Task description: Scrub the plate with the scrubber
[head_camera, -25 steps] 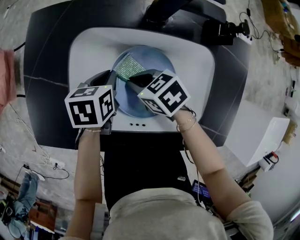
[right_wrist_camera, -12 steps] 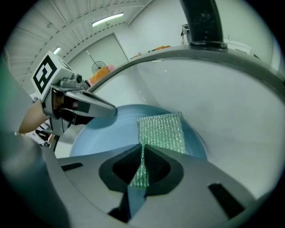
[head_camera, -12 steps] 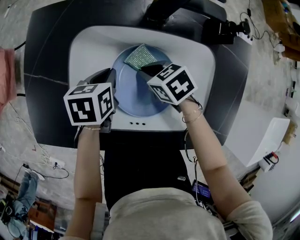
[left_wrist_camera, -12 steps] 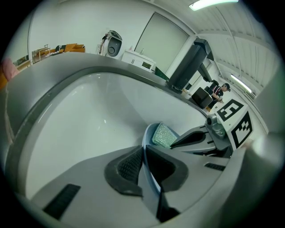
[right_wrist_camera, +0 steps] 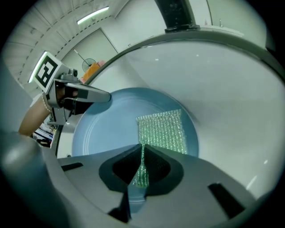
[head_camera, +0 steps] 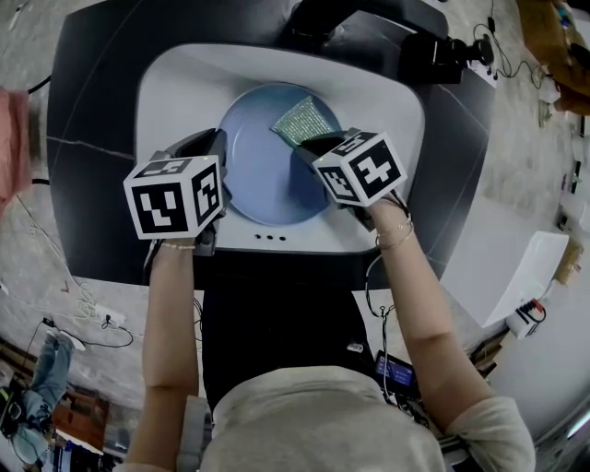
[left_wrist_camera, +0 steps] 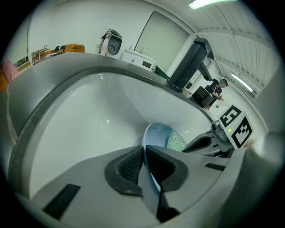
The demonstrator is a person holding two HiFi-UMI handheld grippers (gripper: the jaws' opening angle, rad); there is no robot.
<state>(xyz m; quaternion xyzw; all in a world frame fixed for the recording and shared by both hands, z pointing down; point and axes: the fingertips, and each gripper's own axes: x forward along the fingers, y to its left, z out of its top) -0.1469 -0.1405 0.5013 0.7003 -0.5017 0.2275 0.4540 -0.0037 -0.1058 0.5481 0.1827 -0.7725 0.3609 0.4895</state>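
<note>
A dark counter [head_camera: 92,184] surrounds a white sink [head_camera: 175,83], with a black tap [head_camera: 323,18] at the sink's 12 o'clock. A blue plate [head_camera: 258,166] sits in the middle of the sink.

The left gripper [head_camera: 221,171] reaches in from 8 o'clock. Its jaws are closed on the plate's rim at 9 o'clock, and the thin blue edge runs between the pads in the left gripper view.

The right gripper [head_camera: 309,146] comes in from 4 o'clock. Its jaws are pinched tight on the near edge of the scrubber [head_camera: 301,120].

The scrubber is a glittery green mesh square. It lies spread on the plate's face at about 1 o'clock, close to the rim, and its gathered corner rises into the right jaws.
</note>
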